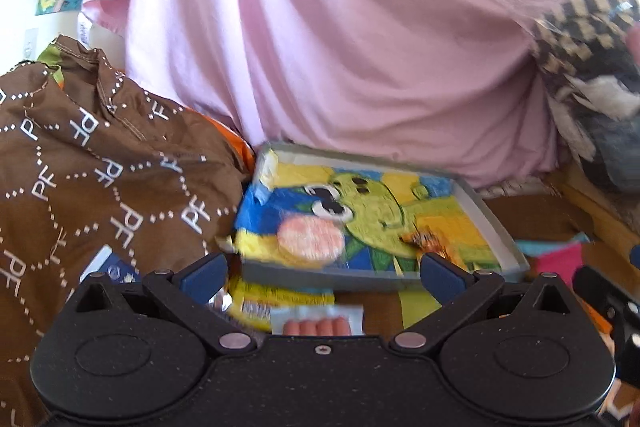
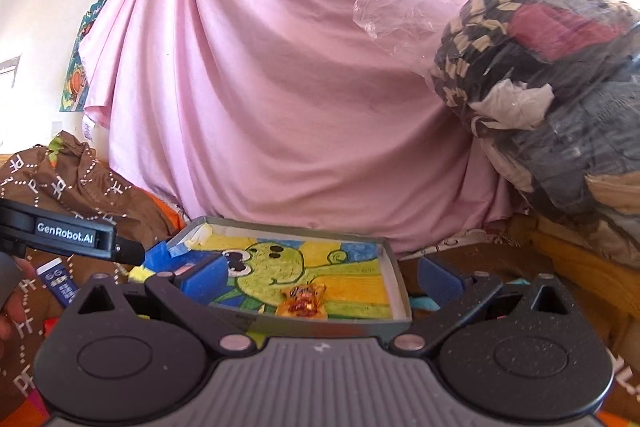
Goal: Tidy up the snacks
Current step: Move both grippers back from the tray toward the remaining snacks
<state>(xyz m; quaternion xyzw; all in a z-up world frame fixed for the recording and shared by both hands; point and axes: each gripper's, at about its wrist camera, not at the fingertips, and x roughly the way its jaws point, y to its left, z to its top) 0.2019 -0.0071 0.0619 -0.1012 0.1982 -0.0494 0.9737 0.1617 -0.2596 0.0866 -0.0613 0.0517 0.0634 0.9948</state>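
A: Where did the tray (image 2: 396, 269) sit?

B: Right in front of the pink sheet (image 2: 280, 87), a shallow grey tray lined with a crayon drawing of a green cartoon creature on yellow and blue.

A: Any snacks in it?

B: One wrapped orange snack (image 2: 303, 301) lay on the drawing near the tray's front edge. From the left wrist view a pale pink round (image 1: 310, 235) also showed over the drawing's front left part, too blurred to name.

A: And outside the tray?

B: Just in front of it lay a yellow packet (image 1: 264, 301), and beside that a clear pack of small sausages (image 1: 318, 321). The print on both was too smeared to read.

A: The grippers?

B: The left gripper (image 1: 322, 269) hung just before the tray's front edge, blue pads spread wide, nothing between them. The right gripper (image 2: 320, 273) was also spread wide and empty, its pads either side of the tray's front half.

A: Any writing?

B: "GenRobot.AI" in white on the left gripper's black side, seen left of the tray. Left of the tray too, a brown cloth (image 1: 100, 167) carried repeated "PF" letters in dotted diamonds, with a dark blue tube (image 2: 58, 281) on it, label unreadable.
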